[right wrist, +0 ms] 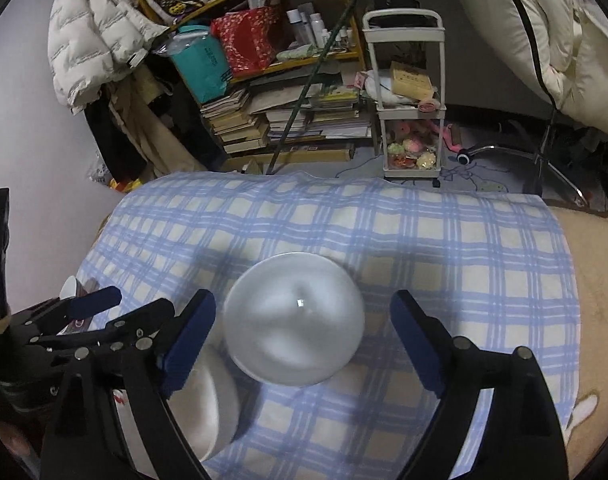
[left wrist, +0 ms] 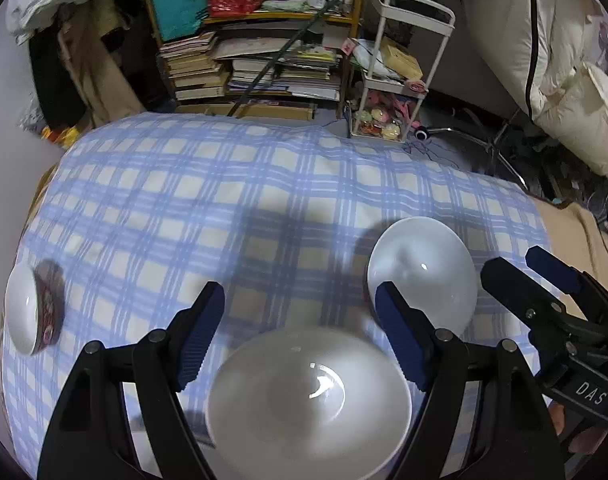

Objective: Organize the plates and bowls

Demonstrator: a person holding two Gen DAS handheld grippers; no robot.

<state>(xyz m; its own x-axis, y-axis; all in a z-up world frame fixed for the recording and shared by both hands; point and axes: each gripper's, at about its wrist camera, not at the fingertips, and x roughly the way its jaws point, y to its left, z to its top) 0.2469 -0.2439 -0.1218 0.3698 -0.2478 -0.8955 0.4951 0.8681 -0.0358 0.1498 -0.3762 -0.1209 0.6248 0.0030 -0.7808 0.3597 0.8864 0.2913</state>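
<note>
A white bowl (left wrist: 308, 400) sits on the blue checked cloth (left wrist: 223, 184) directly under my open left gripper (left wrist: 299, 336), between its fingers. A white plate (left wrist: 422, 274) lies to its right; in the right wrist view the same plate (right wrist: 295, 320) lies between the open fingers of my right gripper (right wrist: 304, 336). The white bowl (right wrist: 207, 396) shows at lower left there. A white bowl with a dark red patterned outside (left wrist: 31, 312) lies at the cloth's left edge. My right gripper (left wrist: 544, 276) shows open at the right of the left wrist view.
A cluttered bookshelf (left wrist: 255, 60) and a white trolley (left wrist: 400, 80) stand on the floor beyond the table. A white duvet (left wrist: 556, 48) hangs at the right. The cloth's far half (right wrist: 384, 220) is bare.
</note>
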